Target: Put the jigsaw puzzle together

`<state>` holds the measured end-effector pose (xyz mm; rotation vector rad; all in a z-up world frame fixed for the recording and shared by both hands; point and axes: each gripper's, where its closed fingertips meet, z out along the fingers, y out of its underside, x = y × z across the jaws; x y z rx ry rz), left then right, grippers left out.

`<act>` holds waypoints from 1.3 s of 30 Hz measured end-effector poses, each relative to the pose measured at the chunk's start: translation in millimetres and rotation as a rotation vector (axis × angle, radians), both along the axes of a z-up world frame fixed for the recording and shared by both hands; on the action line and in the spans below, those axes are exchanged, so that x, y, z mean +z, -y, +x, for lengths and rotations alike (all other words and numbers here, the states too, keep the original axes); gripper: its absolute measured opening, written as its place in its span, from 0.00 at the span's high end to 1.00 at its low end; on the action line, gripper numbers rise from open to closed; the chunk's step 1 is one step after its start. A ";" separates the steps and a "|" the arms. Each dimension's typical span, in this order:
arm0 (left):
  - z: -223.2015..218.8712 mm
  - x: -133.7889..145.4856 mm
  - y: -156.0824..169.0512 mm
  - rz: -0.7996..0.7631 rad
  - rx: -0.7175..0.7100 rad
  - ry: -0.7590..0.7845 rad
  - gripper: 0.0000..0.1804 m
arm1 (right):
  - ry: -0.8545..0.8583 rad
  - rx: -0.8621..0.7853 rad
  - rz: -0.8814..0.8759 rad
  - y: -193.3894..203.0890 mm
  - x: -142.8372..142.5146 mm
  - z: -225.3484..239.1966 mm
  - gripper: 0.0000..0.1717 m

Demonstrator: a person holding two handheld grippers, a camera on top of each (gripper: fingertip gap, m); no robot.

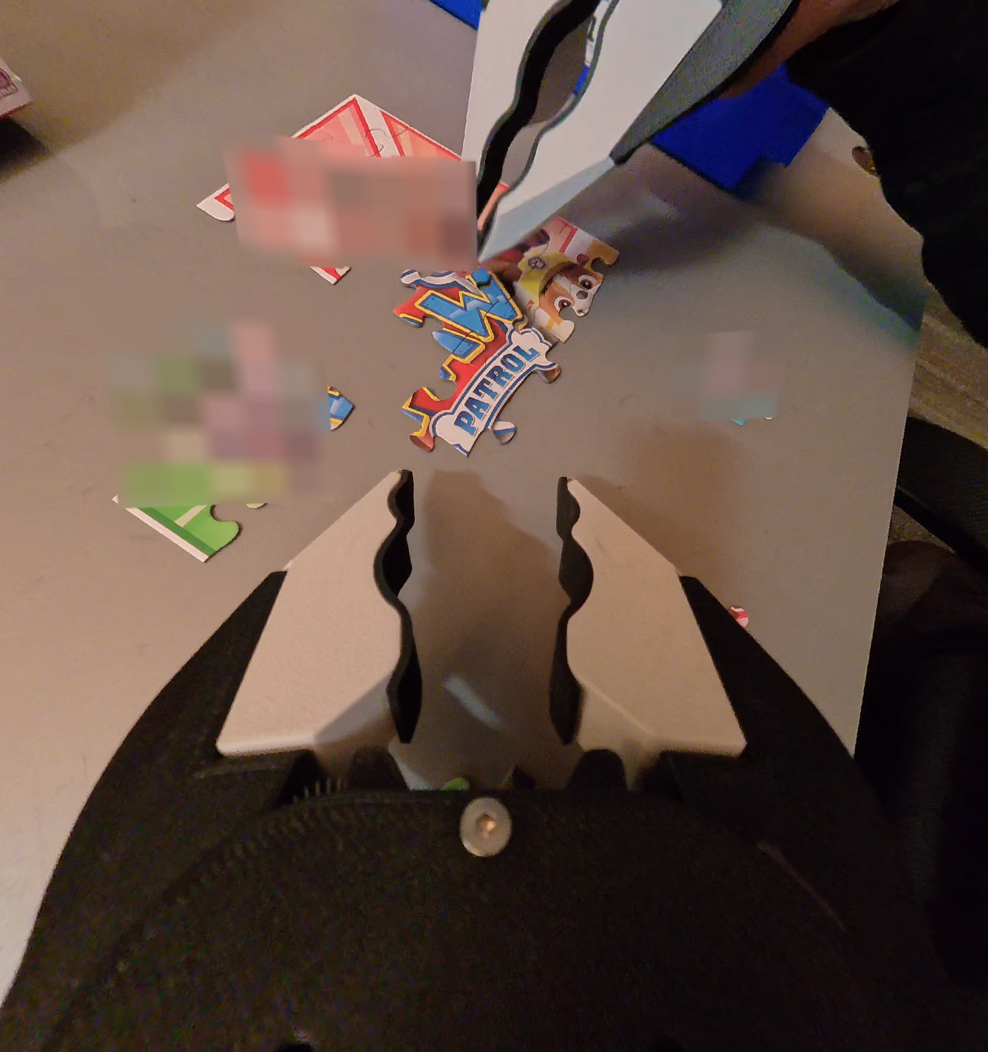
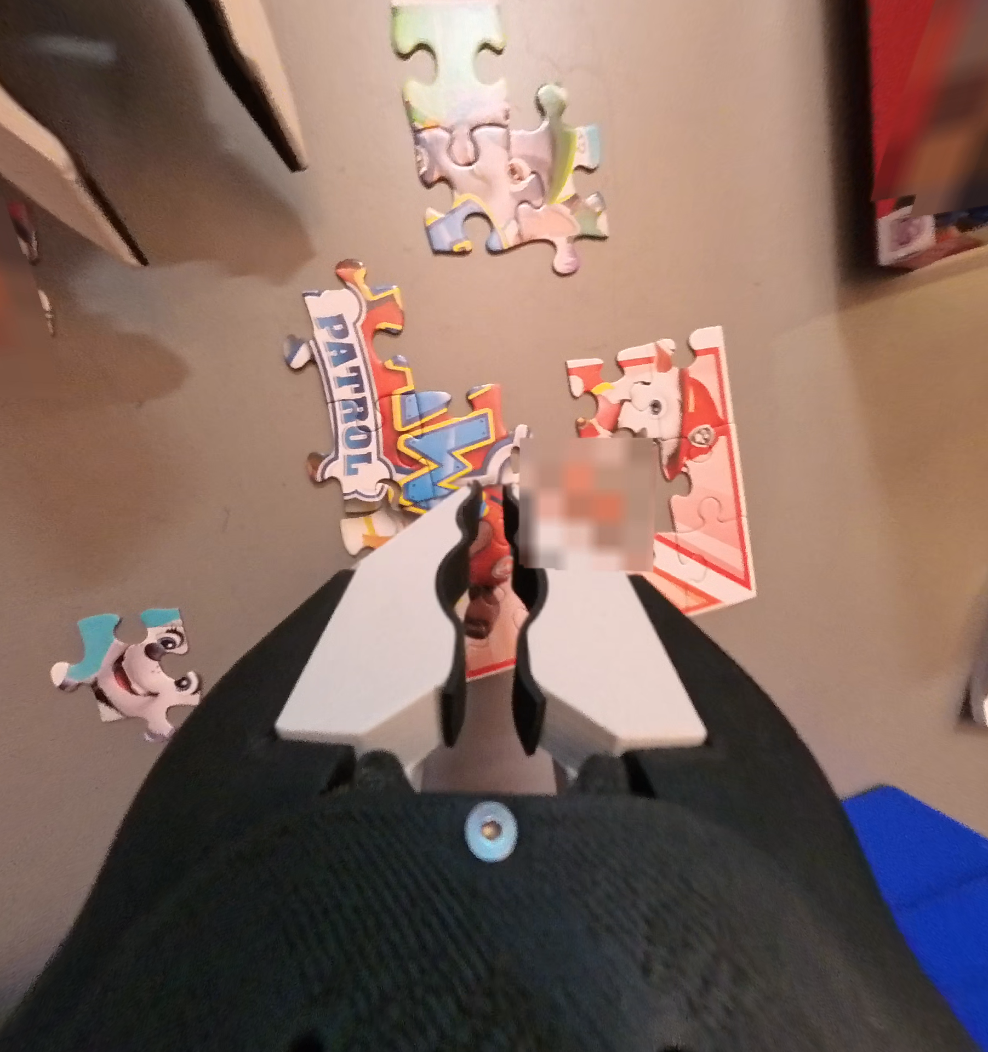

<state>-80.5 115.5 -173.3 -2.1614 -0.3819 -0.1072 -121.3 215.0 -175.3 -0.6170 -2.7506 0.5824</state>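
Observation:
My left gripper (image 1: 486, 478) is open and empty, hovering over bare grey table (image 1: 138, 626) just short of a joined cluster of puzzle pieces with a lettered banner (image 1: 480, 364). My right gripper (image 2: 490, 492) has its jaws a narrow slit apart, tips down at the far end of that cluster (image 2: 366, 421). A red puzzle piece (image 2: 488, 546) lying on the table shows through the slit. In the left wrist view the right gripper (image 1: 483, 250) touches down next to a yellow pup piece (image 1: 560, 284). The left gripper also shows in the right wrist view (image 2: 218, 213).
A red-bordered joined section (image 2: 702, 455) lies right of the right gripper, a pastel joined section (image 2: 503, 159) beyond it, and a single spotted-dog piece (image 2: 133, 677) at the left. A puzzle box (image 2: 935, 114) stands at the far right. A blue object (image 2: 935, 882) is near. The table edge (image 1: 890, 512) runs on the right. The grippers' ends are close to 11 centimetres from one another. The pastel joined section (image 2: 503, 159) sits 7 centimetres or so from the ends of my left fingers.

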 end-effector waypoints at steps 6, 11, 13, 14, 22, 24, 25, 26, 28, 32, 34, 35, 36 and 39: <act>0.8 -3.1 -1.2 -0.037 -0.006 -0.034 0.73 | -0.172 -0.225 -0.132 -8.8 23.6 -5.2 1.00; 0.0 2.0 -11.8 -0.062 -0.023 -0.079 0.73 | -0.163 -0.471 -0.298 -12.9 19.5 -7.4 1.00; -2.1 2.7 -18.7 -0.089 -0.037 -0.100 0.71 | -0.165 -0.483 -0.294 -10.9 10.6 -8.6 1.00; -2.5 1.2 -22.6 -0.111 -0.053 -0.107 0.71 | -0.167 -0.480 -0.284 -9.8 5.9 -9.4 1.00; -12.4 -17.5 -55.9 -0.201 -0.122 -0.136 0.67 | -0.272 -0.522 -0.249 -25.3 -4.0 -19.7 1.00; -7.6 -19.2 -56.3 -0.197 -0.135 -0.098 0.67 | -0.259 -0.534 -0.269 -28.4 -7.3 -16.8 1.00; -7.8 -18.1 -56.0 -0.195 -0.131 -0.097 0.67 | -0.241 -0.527 -0.287 -26.2 -9.7 -14.8 1.00; -8.3 -18.2 -55.5 -0.197 -0.127 -0.099 0.67 | -0.227 -0.516 -0.299 -23.5 -11.7 -13.4 1.00; -8.4 -21.0 -53.7 -0.214 -0.127 -0.118 0.67 | -0.229 -0.499 -0.297 -20.2 -11.8 -12.8 1.00; -5.6 -21.4 -54.0 -0.205 -0.135 -0.141 0.70 | -0.254 -0.474 -0.279 -17.1 -11.1 -12.9 1.00; -4.5 -21.2 -53.6 -0.201 -0.139 -0.139 0.71 | -0.248 -0.476 -0.271 -18.4 -13.4 -12.6 1.00; -4.4 -21.2 -53.2 -0.201 -0.138 -0.139 0.71 | -0.249 -0.475 -0.280 -18.1 -12.7 -12.6 1.00; -4.2 -21.2 -52.9 -0.203 -0.138 -0.138 0.72 | -0.244 -0.475 -0.293 -17.5 -12.1 -12.2 1.00; -4.1 -21.4 -52.0 -0.203 -0.135 -0.148 0.73 | -0.217 -0.466 -0.357 -13.5 -10.2 -10.5 1.00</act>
